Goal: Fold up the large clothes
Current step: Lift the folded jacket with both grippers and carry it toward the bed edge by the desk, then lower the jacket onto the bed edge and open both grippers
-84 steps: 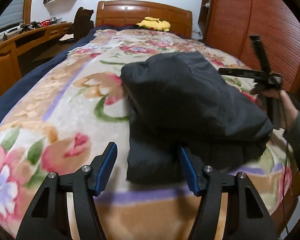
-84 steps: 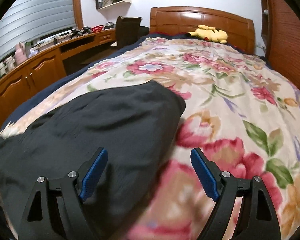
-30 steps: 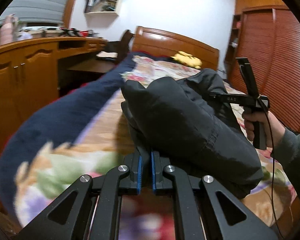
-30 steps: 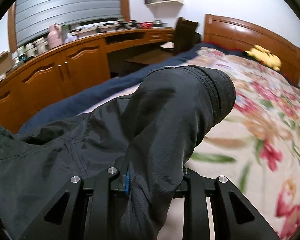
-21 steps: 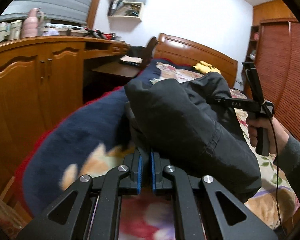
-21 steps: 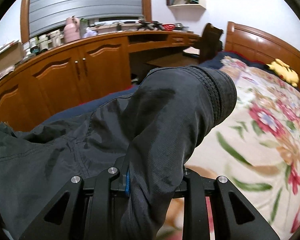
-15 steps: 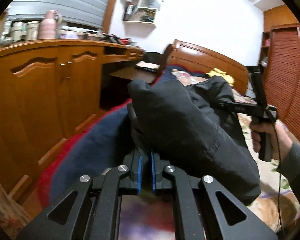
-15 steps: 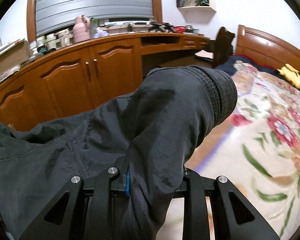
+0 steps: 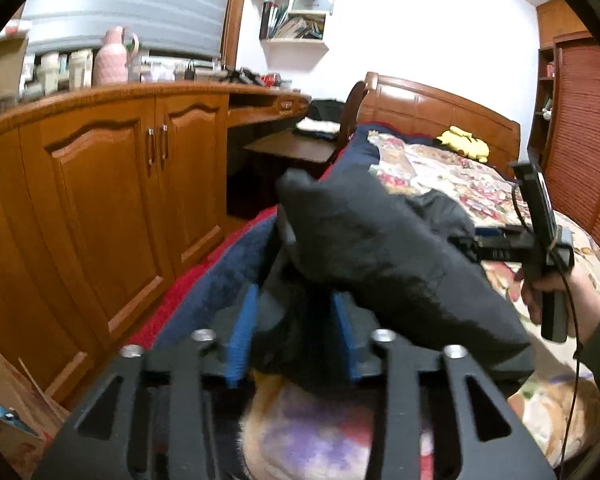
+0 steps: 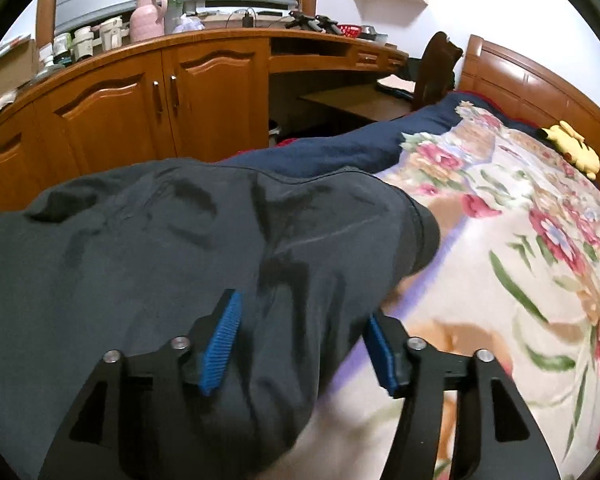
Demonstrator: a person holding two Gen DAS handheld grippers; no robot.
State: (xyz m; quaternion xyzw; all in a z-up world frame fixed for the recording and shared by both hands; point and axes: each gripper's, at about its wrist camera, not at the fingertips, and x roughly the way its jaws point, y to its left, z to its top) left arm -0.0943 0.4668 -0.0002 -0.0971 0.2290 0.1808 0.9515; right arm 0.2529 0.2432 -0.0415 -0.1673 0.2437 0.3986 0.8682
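Now, going from left to right:

Left side of the scene: a long wooden counter (image 9: 112,184) with cabinet doors stands along the wall, well apart from the work.

Left hand-held gripper (image 9: 296,332): its blue-padded jaws are parted, with dark cloth lying between them. The pads do not look pressed on the cloth, so I judge that it holds nothing.

Task's thing: the large dark grey folded garment of thin, slightly shiny fabric (image 9: 384,256) lies on the bed with the floral blanket (image 10: 512,264), at the bed's side nearest the counter and touching the navy border of the blanket.

Long axis: in the left view the bundle runs from just ahead of the left jaws toward the right hand. In the right view (image 10: 204,264) it runs across from the left edge to a rounded, stitched end near the middle.

Right hand-held gripper (image 10: 300,344): it is wide open. The garment lies in the gap and covers part of the right pad, but it is not squeezed.

Nearer hand: both are directly at the garment, left at one end and right at the other.

Coming move, as I judge: it turns on this axis, so each jaw pair would close on its own end. A single layer could slip out.

Far right: a yellow plush toy (image 10: 572,148) lies by the headboard, well apart.
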